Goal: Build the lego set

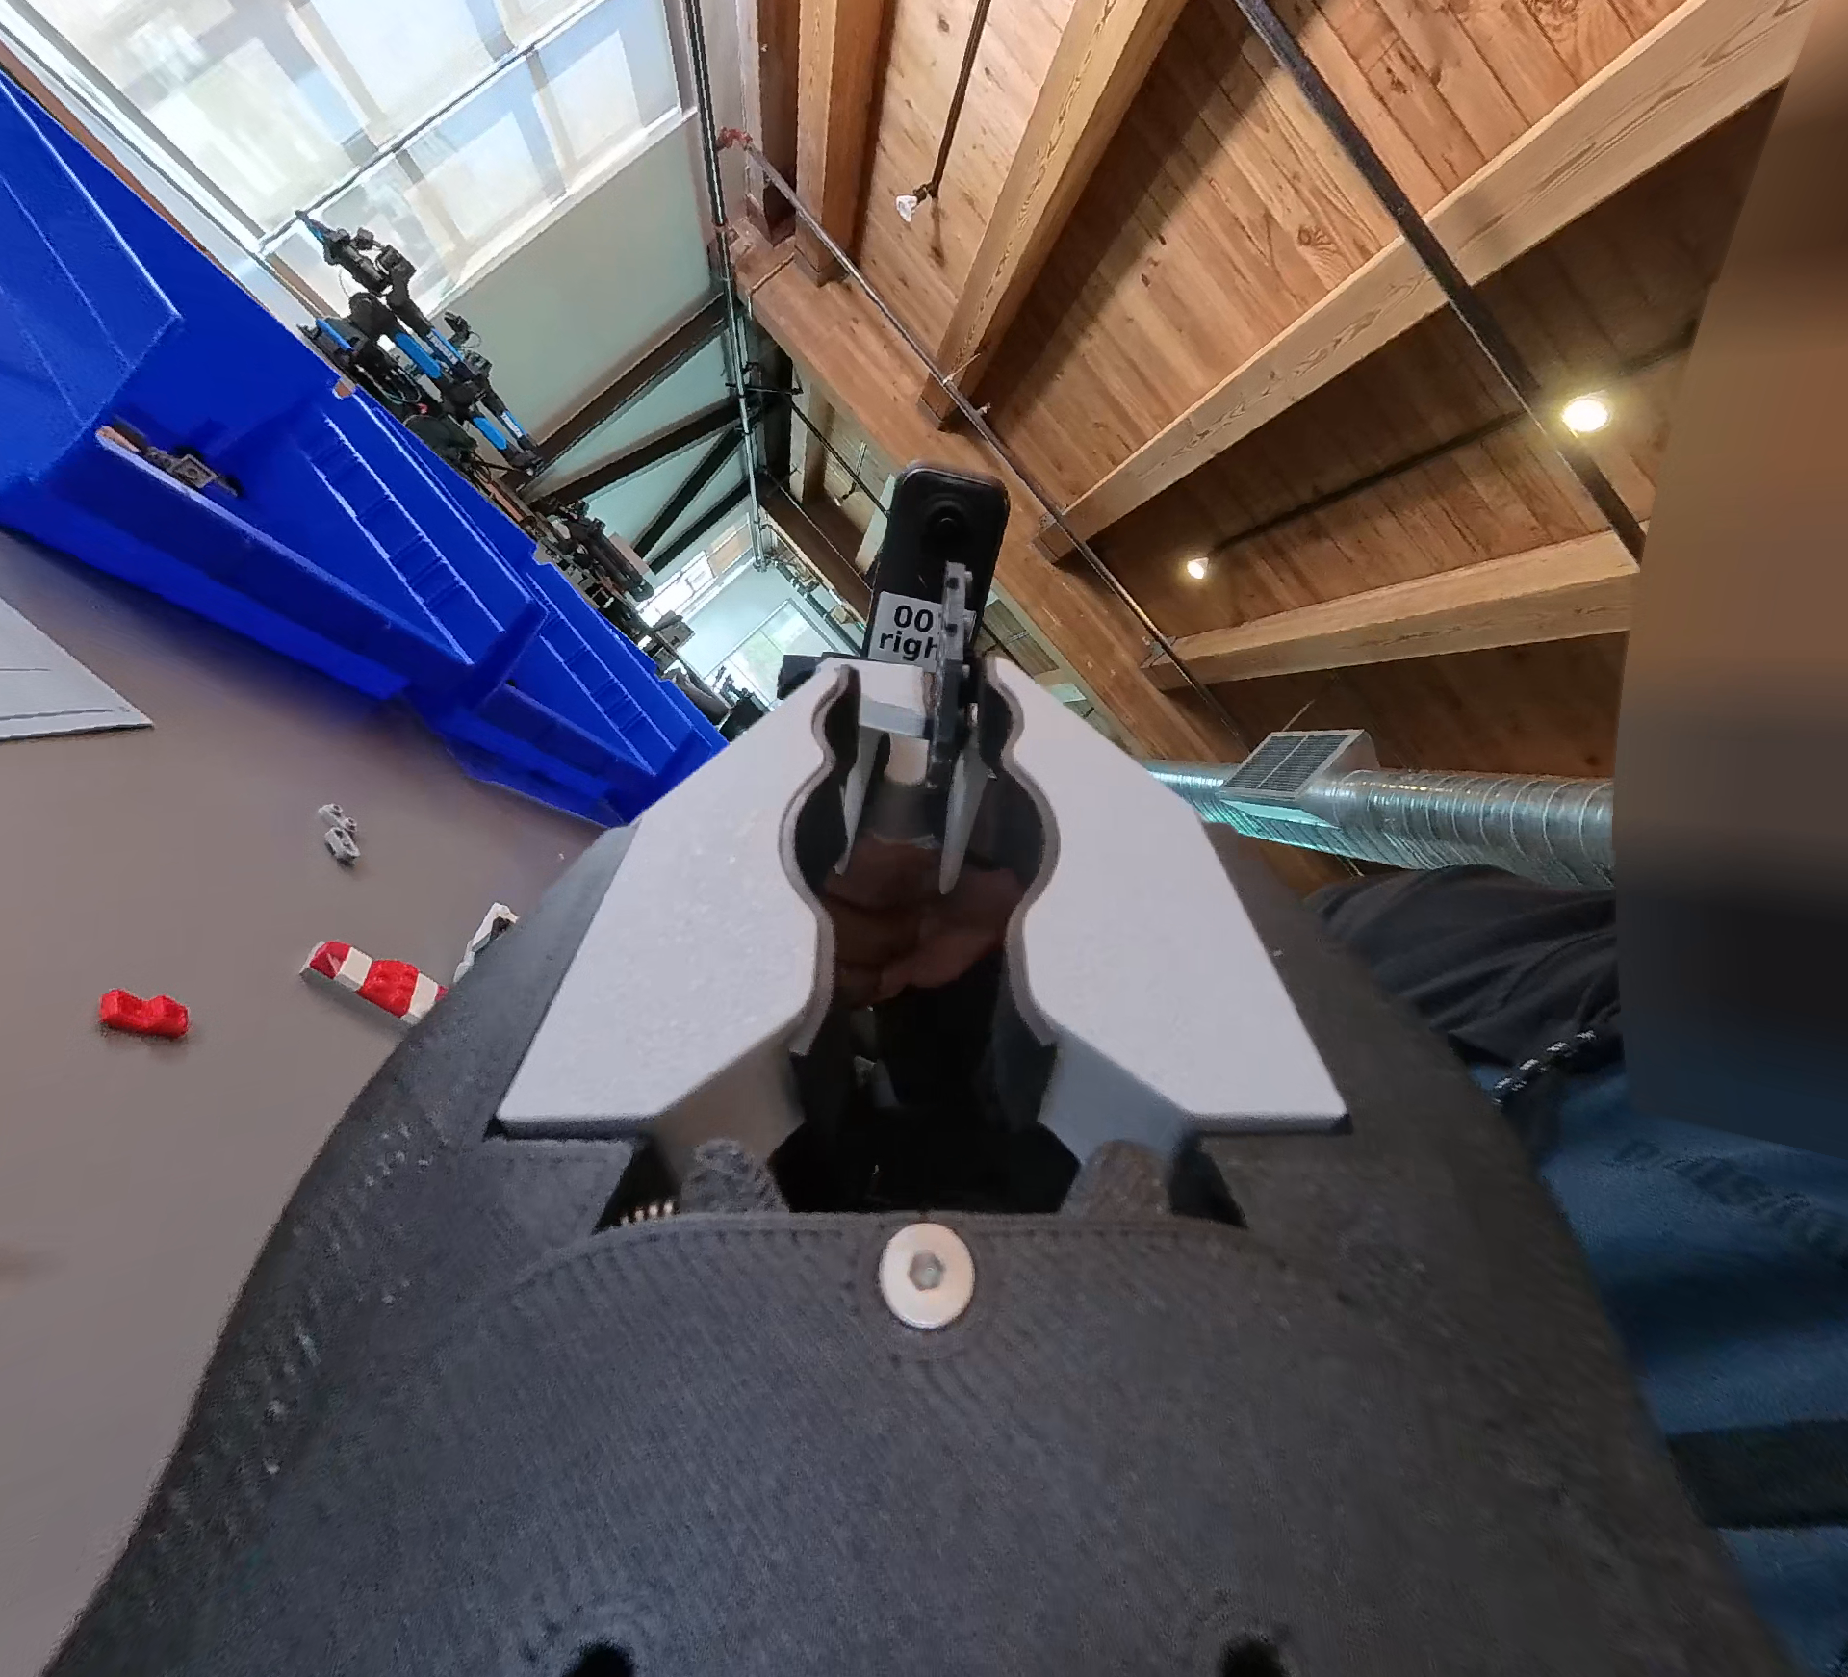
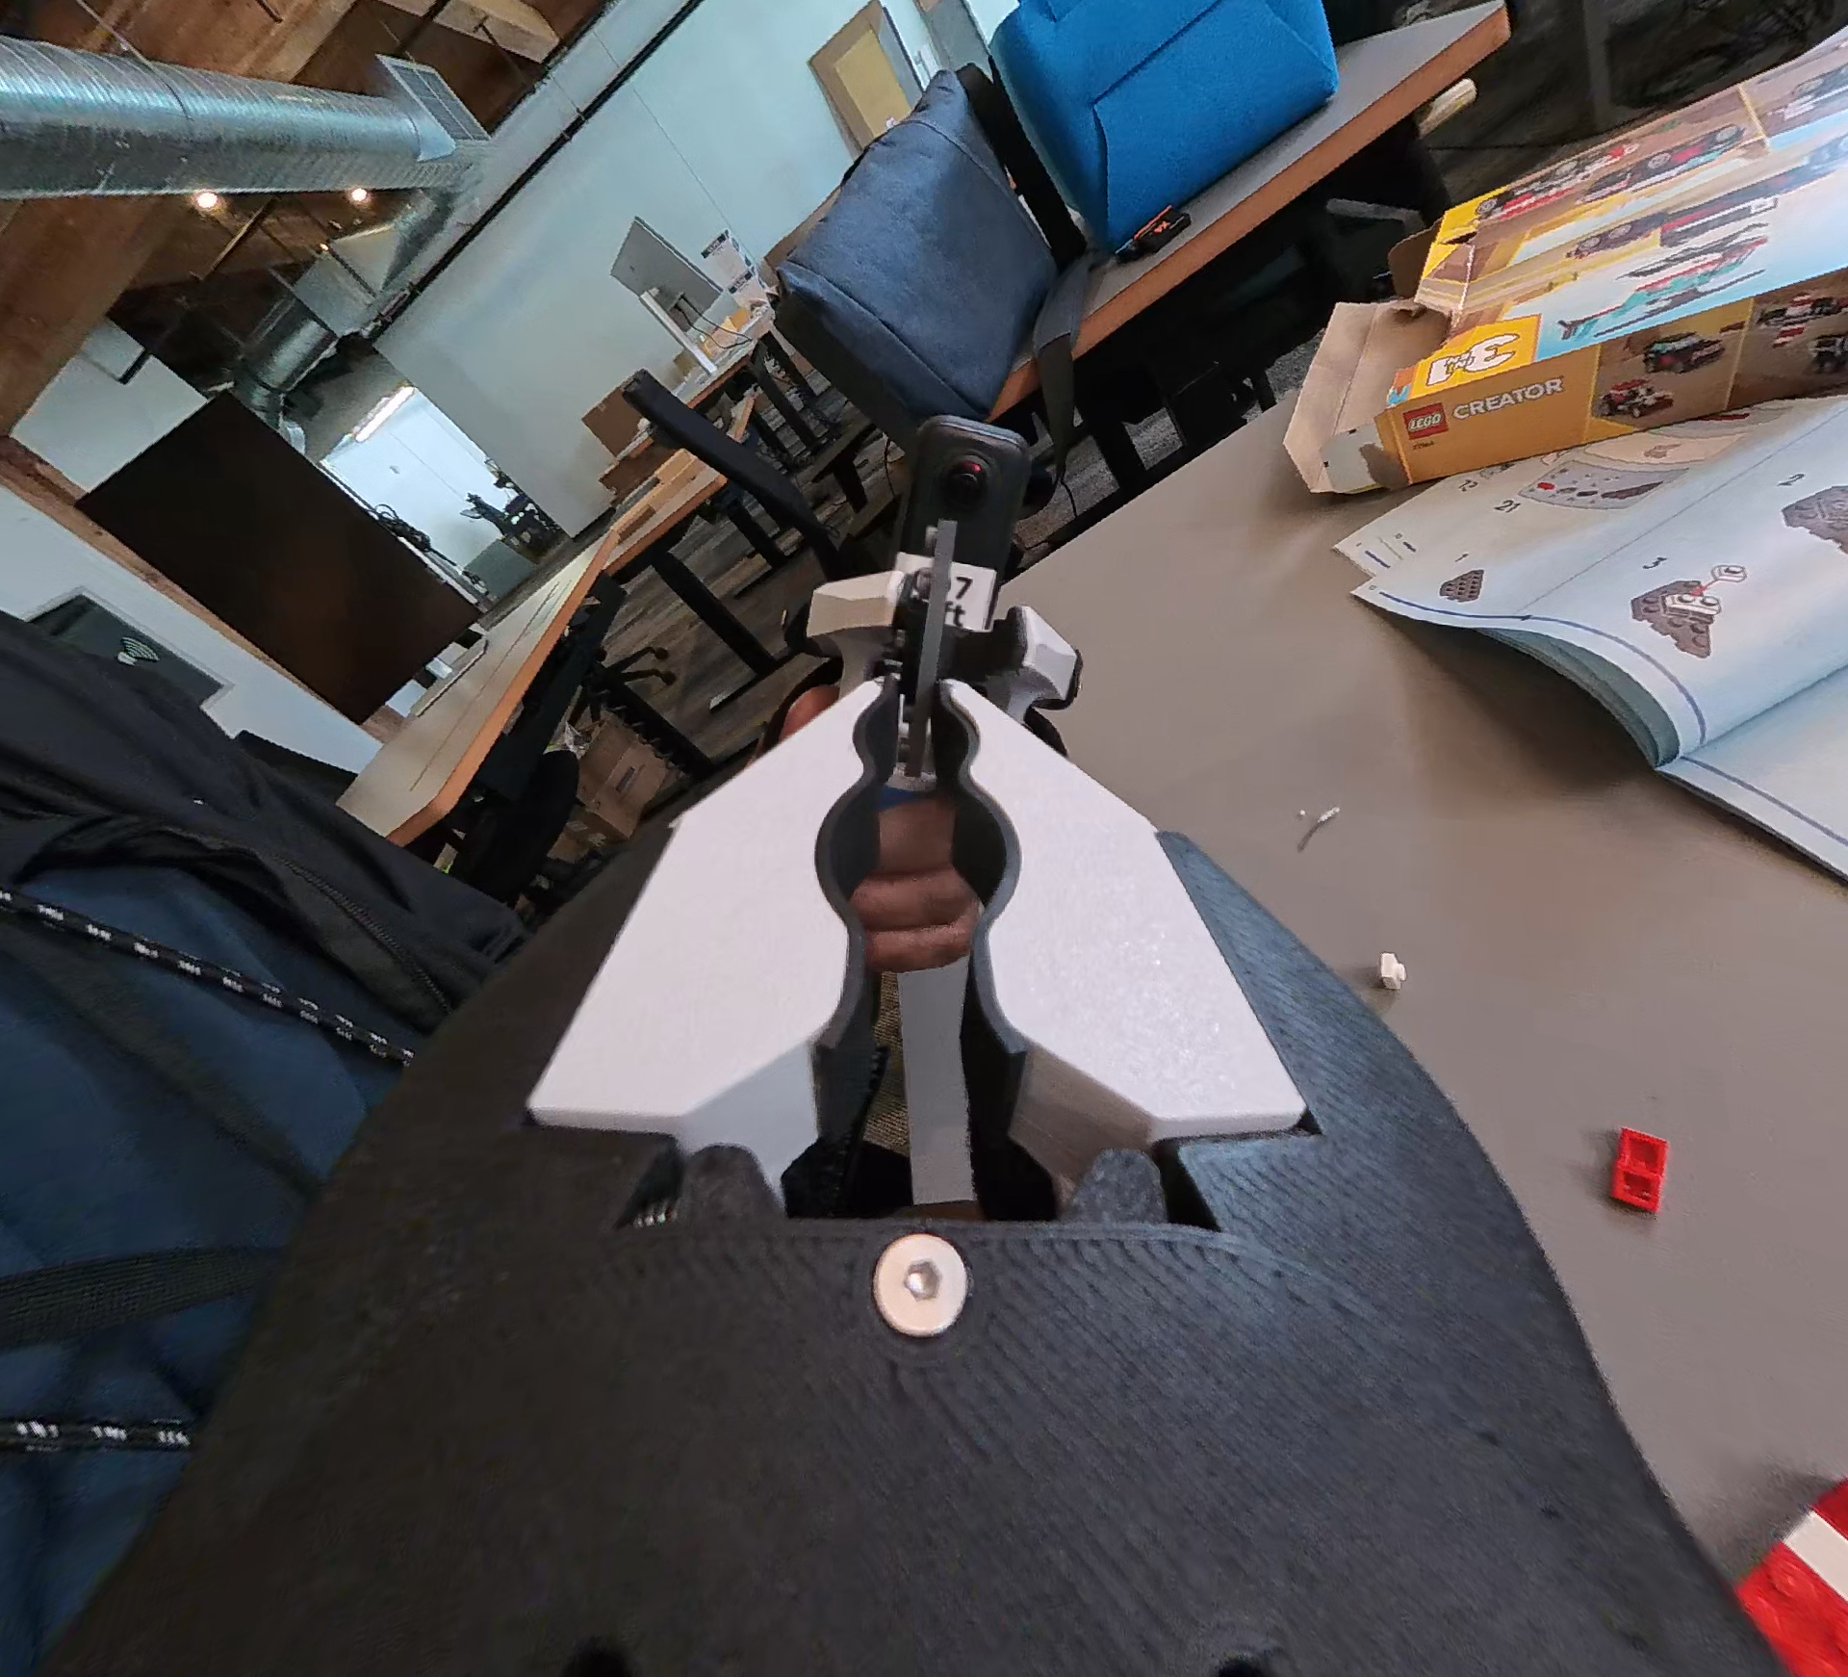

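Both grippers are lifted off the table and face each other tip to tip. A thin dark grey Lego plate (image 1: 952, 629) stands edge-on between them; it also shows in the right wrist view (image 2: 936, 579). My right gripper (image 2: 920, 697) is shut on this plate. Its pale fingers (image 1: 890, 717) show just past my left gripper's tips. My left gripper (image 1: 918, 679) has its jaws a little apart around the plate. I cannot tell whether they press on it. A hand shows behind each gripper.
On the grey table (image 1: 200, 1179) lie a red piece (image 1: 143, 1012), a red-and-white striped piece (image 1: 375, 979) and small grey pieces (image 1: 340, 829). Blue bins (image 1: 300, 479) stand behind. The right wrist view shows the set's box (image 2: 1620, 329), an open instruction booklet (image 2: 1650, 629), a red brick (image 2: 1640, 1169) and a tiny white piece (image 2: 1390, 969). Both grippers' tips are close together, under 4 cm apart. The left tips stand about 15 cm off the tiny white piece (image 2: 1390, 969).
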`<state>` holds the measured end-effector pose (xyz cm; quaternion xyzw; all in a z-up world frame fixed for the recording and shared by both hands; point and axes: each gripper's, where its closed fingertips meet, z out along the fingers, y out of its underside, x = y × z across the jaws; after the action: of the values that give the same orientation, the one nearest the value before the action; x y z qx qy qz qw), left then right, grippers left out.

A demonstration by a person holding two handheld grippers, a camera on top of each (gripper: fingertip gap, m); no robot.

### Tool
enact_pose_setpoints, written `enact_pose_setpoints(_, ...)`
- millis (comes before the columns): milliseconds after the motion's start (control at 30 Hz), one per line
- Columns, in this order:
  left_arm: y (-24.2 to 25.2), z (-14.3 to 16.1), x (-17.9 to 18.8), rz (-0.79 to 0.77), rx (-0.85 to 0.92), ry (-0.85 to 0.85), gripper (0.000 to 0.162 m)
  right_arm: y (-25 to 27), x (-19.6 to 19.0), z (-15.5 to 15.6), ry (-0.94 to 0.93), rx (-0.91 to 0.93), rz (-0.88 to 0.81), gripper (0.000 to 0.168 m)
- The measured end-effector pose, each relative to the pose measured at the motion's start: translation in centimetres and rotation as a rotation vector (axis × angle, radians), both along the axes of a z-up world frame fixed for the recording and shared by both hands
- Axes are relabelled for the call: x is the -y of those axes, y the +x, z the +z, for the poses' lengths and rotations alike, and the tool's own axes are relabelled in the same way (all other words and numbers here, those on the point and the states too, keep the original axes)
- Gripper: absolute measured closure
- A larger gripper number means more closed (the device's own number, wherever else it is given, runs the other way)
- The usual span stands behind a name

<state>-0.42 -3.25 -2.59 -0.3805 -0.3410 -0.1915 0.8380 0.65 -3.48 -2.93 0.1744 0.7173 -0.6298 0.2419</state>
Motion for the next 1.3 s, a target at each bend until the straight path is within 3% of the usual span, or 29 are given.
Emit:
enact_pose_setpoints(400,0.2,0.1,-0.1,-0.049,0.019,0.051,0.136,-0.2,-0.1,0.5,-0.035,0.039,-0.002,0.163)
enact_pose_setpoints(633,0.5,0.3,-0.2,-0.043,-0.019,0.035,0.155,-0.3,0.1,0.1,-0.018,0.038,-0.008,0.163)
enact_pose_setpoints(967,0.1,0.4,0.5,-0.036,0.012,0.081,0.148,-0.4,0.1,0.0,-0.026,0.069,-0.006,0.163)
enact_pose_setpoints(1300,0.1,0.0,0.0,-0.049,0.025,0.054,0.154,-0.4,0.3,-0.4,-0.024,0.104,0.005,0.163)
